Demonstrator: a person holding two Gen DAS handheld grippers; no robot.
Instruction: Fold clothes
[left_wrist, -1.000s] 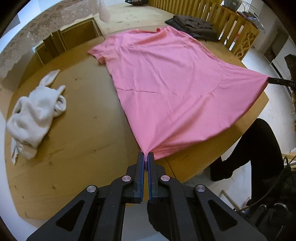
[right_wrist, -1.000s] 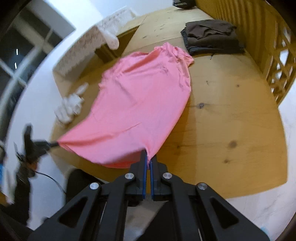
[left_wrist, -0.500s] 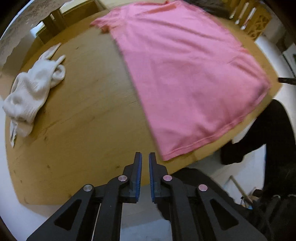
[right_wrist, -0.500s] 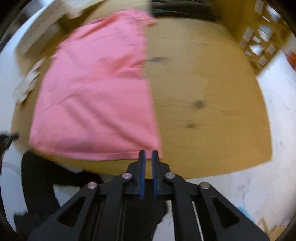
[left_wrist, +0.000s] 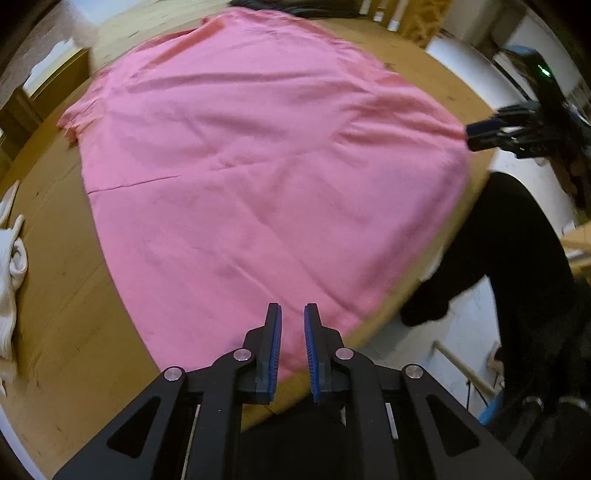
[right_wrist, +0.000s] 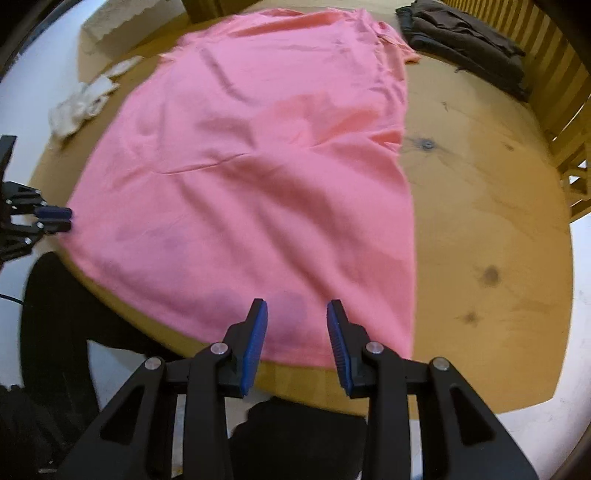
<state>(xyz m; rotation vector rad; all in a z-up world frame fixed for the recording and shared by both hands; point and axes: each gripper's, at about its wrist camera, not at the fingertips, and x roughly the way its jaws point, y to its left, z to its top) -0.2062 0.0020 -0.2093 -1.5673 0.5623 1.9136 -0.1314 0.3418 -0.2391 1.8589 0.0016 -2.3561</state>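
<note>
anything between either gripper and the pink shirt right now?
Nothing visible. The pink shirt lies spread flat on the wooden table, its near hem right under both grippers. Left gripper and right gripper jaws are opening, nothing pinched. White cloth and dark clothes lie off to the sides.

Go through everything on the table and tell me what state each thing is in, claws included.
Pink T-shirt: spread flat, hem at the table's near edge.
White garment: crumpled, unfolded.
Dark clothes: folded, stacked.
Left claw: jaws opening, nothing pinched.
Right claw: jaws opening, over the hem, nothing pinched.
</note>
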